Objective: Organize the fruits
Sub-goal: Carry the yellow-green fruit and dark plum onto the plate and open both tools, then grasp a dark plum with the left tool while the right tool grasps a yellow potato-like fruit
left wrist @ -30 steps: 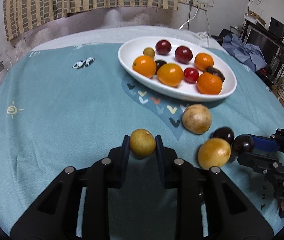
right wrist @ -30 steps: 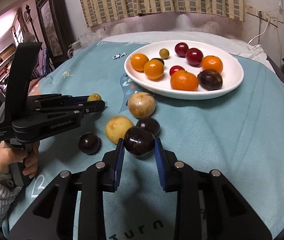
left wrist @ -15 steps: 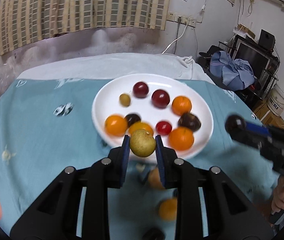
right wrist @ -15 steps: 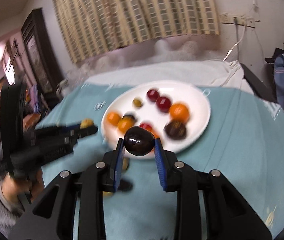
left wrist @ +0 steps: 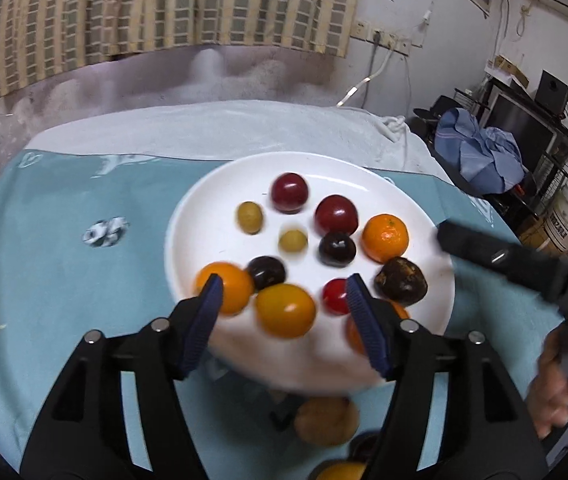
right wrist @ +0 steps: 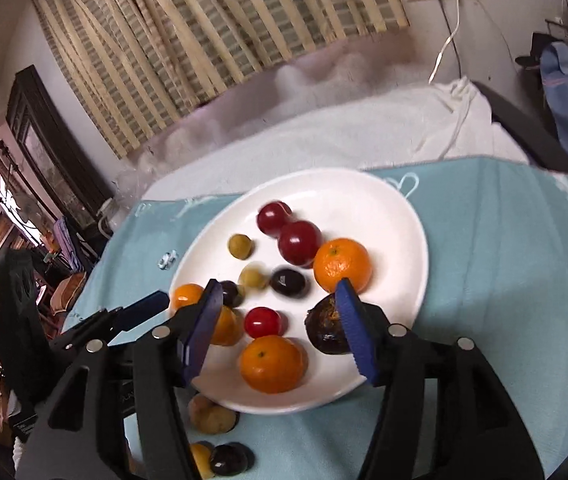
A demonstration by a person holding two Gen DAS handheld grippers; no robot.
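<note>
I'm holding both the left gripper (left wrist: 284,294) and right gripper (right wrist: 278,302) wide apart, empty, over the white oval plate (left wrist: 212,184). Small yellow-green fruit (left wrist: 292,241) sitting mid-plate, blurred; it may be rolling toward the rim. Brown round fruit (right wrist: 212,416) waiting by the plate's near edge.

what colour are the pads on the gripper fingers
Blue, ribbed pads on black fingers; clearest in the right wrist view.

White plate (left wrist: 212,216), teal cloth (left wrist: 64,280), orange mandarins (left wrist: 385,237).
</note>
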